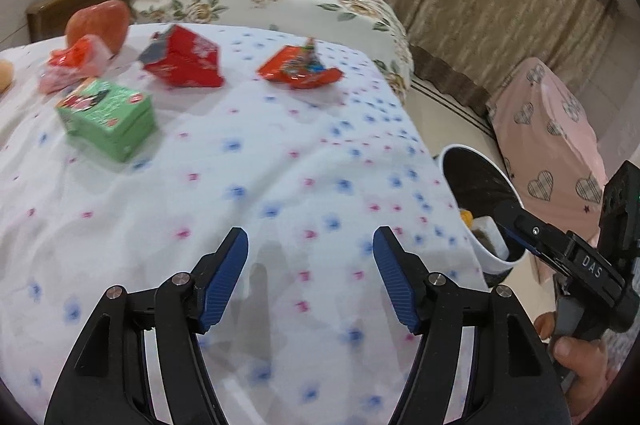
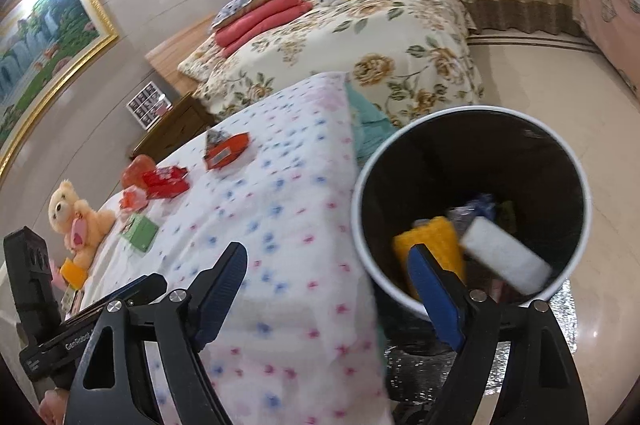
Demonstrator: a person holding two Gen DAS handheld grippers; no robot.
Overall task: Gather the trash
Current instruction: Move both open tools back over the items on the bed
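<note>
On the bed, both tongs spread wide and holding nothing, trash scattered ahead and a bin at the side.

Left tongs hover over the white spotted sheet; right tongs reach beside the bed, one finger over the rim of the bin, which stands on the floor against the bed's edge. On the sheet lie one green box, one red carton, one red wrapper and one crumpled red-and-pink bag. In the bin show one yellow piece, one white block and darker scraps too blurred to count. One teddy bear sits at the far end. Behind stand a second, floral bed, tan curtains and a framed landscape painting.
</note>
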